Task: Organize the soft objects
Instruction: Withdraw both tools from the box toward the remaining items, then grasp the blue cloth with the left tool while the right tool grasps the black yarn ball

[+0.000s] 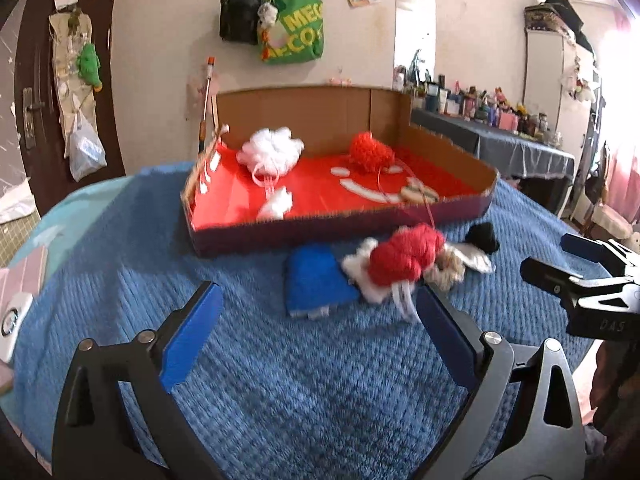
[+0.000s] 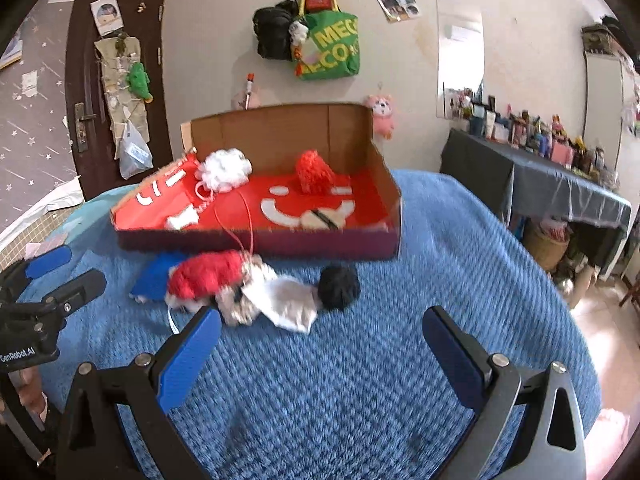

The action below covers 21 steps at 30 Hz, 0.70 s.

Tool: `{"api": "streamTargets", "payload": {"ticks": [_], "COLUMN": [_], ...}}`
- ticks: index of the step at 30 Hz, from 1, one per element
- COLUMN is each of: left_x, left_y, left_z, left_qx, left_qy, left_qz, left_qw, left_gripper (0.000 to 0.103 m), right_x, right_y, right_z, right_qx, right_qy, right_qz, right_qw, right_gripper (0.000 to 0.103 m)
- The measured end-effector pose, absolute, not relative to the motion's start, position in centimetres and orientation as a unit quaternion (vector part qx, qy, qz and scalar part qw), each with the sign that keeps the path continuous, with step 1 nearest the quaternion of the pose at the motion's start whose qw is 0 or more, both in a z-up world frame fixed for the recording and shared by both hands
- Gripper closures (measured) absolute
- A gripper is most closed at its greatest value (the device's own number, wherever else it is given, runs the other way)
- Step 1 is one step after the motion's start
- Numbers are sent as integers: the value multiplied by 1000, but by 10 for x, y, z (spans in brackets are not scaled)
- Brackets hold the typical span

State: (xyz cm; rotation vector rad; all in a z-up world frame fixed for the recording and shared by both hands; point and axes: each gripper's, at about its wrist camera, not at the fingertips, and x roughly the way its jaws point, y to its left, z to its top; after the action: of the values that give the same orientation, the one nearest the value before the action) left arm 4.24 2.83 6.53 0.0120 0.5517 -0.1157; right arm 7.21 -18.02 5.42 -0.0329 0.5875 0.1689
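Note:
A red-lined cardboard box (image 1: 304, 228) (image 2: 256, 240) lies on the blue bedspread (image 1: 304, 392) (image 2: 352, 380). Inside it rest a white mesh puff (image 1: 270, 151) (image 2: 224, 169) and a red puff (image 1: 370, 151) (image 2: 315, 171). In front of the box lies a heap: a blue sponge (image 1: 316, 285) (image 2: 154, 274), a red puff (image 1: 406, 258) (image 2: 206, 273), white cloth (image 2: 286, 300) and a black pompom (image 1: 482, 238) (image 2: 339, 287). My left gripper (image 1: 318, 312) stands open just short of the sponge, holding nothing. The right gripper (image 2: 322, 334) is open and empty near the white cloth.
A dark door (image 2: 116, 80) with hanging bags stands at the back left. Bags hang on the wall (image 1: 288, 28). A cluttered table with a dark cover (image 1: 500, 136) (image 2: 552, 168) stands to the right. The right gripper shows at the left wrist view's right edge (image 1: 592, 280).

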Motion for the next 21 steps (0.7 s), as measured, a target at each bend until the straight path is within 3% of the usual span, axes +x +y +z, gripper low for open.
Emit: {"api": "streamTargets", "payload": {"ticks": [15, 21], "left_x": [47, 77], "left_y": [29, 33], "left_z": [42, 40], "left_qx": [-2, 1], "left_qy": [297, 353], "left_qz": [-36, -39], "left_qw": [954, 935], "left_gripper": [4, 4], "right_x": [66, 87], "right_y": [-193, -195], "right_z": [23, 25], "right_qx": [-5, -21], "right_qy": [304, 331], "right_qz": [61, 46], "right_qw": [951, 942], "right_gripper": [0, 0]}}
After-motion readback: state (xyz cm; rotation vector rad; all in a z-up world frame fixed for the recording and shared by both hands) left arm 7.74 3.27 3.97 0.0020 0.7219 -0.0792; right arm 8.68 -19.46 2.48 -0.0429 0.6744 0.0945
